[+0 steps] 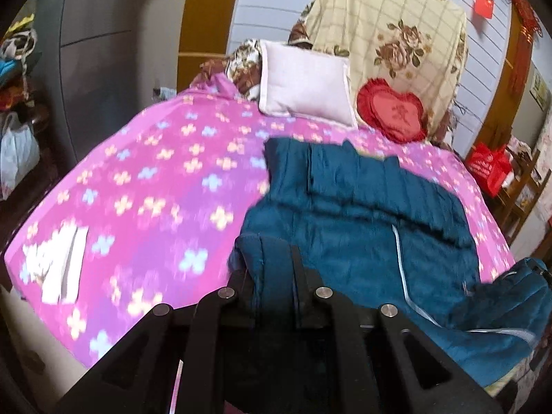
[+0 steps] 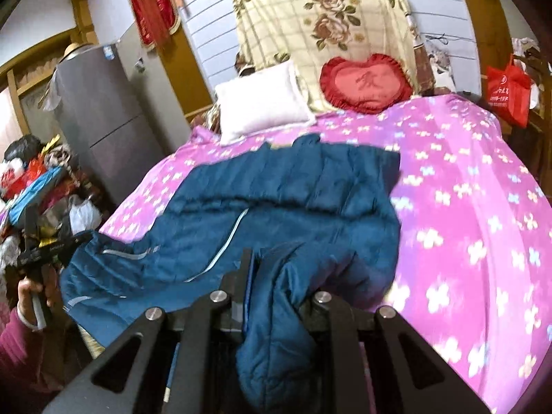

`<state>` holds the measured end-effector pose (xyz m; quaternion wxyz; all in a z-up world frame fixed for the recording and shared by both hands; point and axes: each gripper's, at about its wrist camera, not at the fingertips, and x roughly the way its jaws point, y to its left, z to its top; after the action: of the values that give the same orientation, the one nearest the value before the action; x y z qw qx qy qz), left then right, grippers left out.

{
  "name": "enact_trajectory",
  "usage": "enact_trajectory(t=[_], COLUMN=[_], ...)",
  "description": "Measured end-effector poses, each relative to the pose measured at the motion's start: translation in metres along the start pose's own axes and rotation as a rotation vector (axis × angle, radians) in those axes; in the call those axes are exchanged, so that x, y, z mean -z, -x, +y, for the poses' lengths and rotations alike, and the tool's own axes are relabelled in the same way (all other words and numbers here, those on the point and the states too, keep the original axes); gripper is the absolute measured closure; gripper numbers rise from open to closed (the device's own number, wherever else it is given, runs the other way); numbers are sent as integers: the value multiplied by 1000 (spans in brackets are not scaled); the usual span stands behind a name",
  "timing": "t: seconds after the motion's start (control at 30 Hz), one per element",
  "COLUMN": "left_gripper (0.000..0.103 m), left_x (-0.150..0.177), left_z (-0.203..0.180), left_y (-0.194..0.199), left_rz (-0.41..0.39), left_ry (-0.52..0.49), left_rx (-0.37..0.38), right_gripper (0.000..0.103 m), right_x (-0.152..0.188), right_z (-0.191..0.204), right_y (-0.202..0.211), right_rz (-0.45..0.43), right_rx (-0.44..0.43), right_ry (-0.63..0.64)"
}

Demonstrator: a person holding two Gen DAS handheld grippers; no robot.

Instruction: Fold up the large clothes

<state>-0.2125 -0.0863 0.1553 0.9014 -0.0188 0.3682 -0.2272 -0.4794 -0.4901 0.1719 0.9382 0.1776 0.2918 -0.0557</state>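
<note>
A large dark teal padded jacket [image 1: 362,214] lies spread on a bed with a pink flowered cover [image 1: 145,179]. It also shows in the right wrist view [image 2: 276,207] on the same cover [image 2: 465,207]. My left gripper [image 1: 272,262] is shut on a fold of the jacket at its near left edge. My right gripper [image 2: 272,269] is shut on a bunched fold of the jacket at its near right edge. The left gripper [image 2: 74,241] shows in the right wrist view, held in a hand, clamping the jacket's corner.
A white pillow [image 1: 307,86] and a red heart-shaped cushion [image 1: 393,110] lie at the head of the bed against a flowered quilt [image 1: 390,31]. A grey fridge [image 2: 103,124] and piled bags [image 2: 31,179] stand to the left. A red bag [image 2: 507,89] stands at right. A white folded paper [image 1: 62,269] lies on the cover.
</note>
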Motion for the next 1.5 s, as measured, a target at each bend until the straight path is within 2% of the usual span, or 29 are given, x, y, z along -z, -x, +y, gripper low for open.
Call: enact_trajectory(t=[0.13,0.27,0.4,0.5,0.57,0.67,0.77,0.83,0.87,0.97,1.03,1.1,1.17,1.23,1.3,1.37,1.43,1.47,1.5], left_gripper=[103,103,103,103,103,102,79,68,65,64,64,64,64,64,64,64,64,64,64], left_x=[-39,-75,-112,-127,-135,-148,-154,-149,-143,-127,-118,-106,-99,-92,-90,-90,-91,-93,-94], left_z=[-11,-29,-38,-35,-32,-23,-22,-21,-19,-19,-22,-31,-39,-47,-55,-61,-68,-74,-79], left_y=[-26,-55,-106,-146,-169,-191,-190,-175,-164,-147,-145,-161,-177,-193,-205,-211,-214,-215,-217], left_rz=[-23,-58,-56,-50,-45,-31,-11,-53,-76,-91,-82,-11,40,68,80,76,64,54,46], left_ry=[47,38,65,101,124,166,164,156,156,151,148,124,103,84,73,78,81,73,60], left_rx=[2,-22,-67,-96,-77,-1,30,34,33,31,34,21,14,0,-11,-22,-32,-46,-69], right_gripper=[86,86,86,86,86,86,86,86,86,83,79,66,32,23,21,21,21,21,21], right_x=[-35,-75,-107,-126,-139,-152,-157,-153,-151,-145,-147,-149,-153,-160,-165,-169,-168,-167,-167], right_z=[-12,-31,-59,-80,-97,-116,-133,-144,-148,-152,-150,-150,-151,-146,-137,-119,-98,-83,-70], right_y=[-24,-55,-98,-132,-156,-193,-229,-257,-268,-297,-299,-290,-267,-237,-210,-177,-158,-159,-168], right_rz=[-23,-50,-41,-23,-19,-4,3,18,32,49,44,38,-21,-86,-143,-226,-283,-273,-221], right_rx=[32,65,122,160,180,217,269,294,308,336,341,299,233,190,204,236,232,210,186], right_ry=[-23,-64,-120,-152,-176,-198,-229,-268,-277,-274,-275,-297,-323,-331,-304,-227,-142,-79,-16])
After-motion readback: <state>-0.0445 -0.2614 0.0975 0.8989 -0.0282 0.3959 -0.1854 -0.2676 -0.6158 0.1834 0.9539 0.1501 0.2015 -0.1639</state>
